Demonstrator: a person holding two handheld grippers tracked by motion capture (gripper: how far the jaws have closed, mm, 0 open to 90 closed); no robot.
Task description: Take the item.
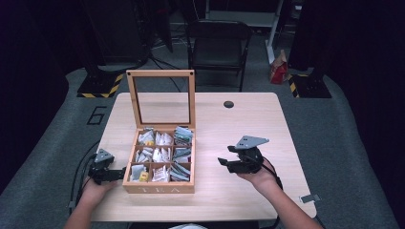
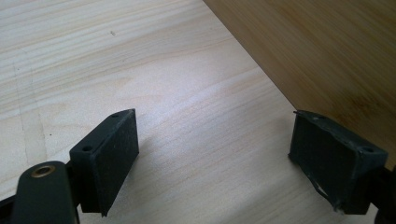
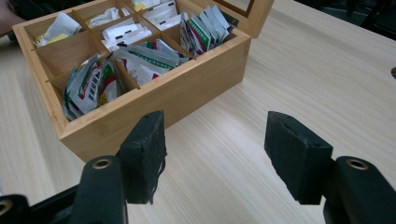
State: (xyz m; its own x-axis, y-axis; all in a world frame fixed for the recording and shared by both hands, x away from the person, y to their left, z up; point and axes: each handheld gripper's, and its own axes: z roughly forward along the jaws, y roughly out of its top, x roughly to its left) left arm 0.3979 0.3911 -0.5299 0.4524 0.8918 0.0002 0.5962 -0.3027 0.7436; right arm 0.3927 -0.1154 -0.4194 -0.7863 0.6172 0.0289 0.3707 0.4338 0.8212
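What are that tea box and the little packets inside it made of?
The tea box looks like bamboo or light wood, with fine straight grain and a matte finish; its raised lid holds a clear pane, glass or plastic. The packets look like printed paper or foil sachets, creased and slightly glossy.

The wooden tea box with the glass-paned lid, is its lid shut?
No, the wooden tea box has its glass-paned lid standing upright, leaving the tea bag compartments open in the high view.
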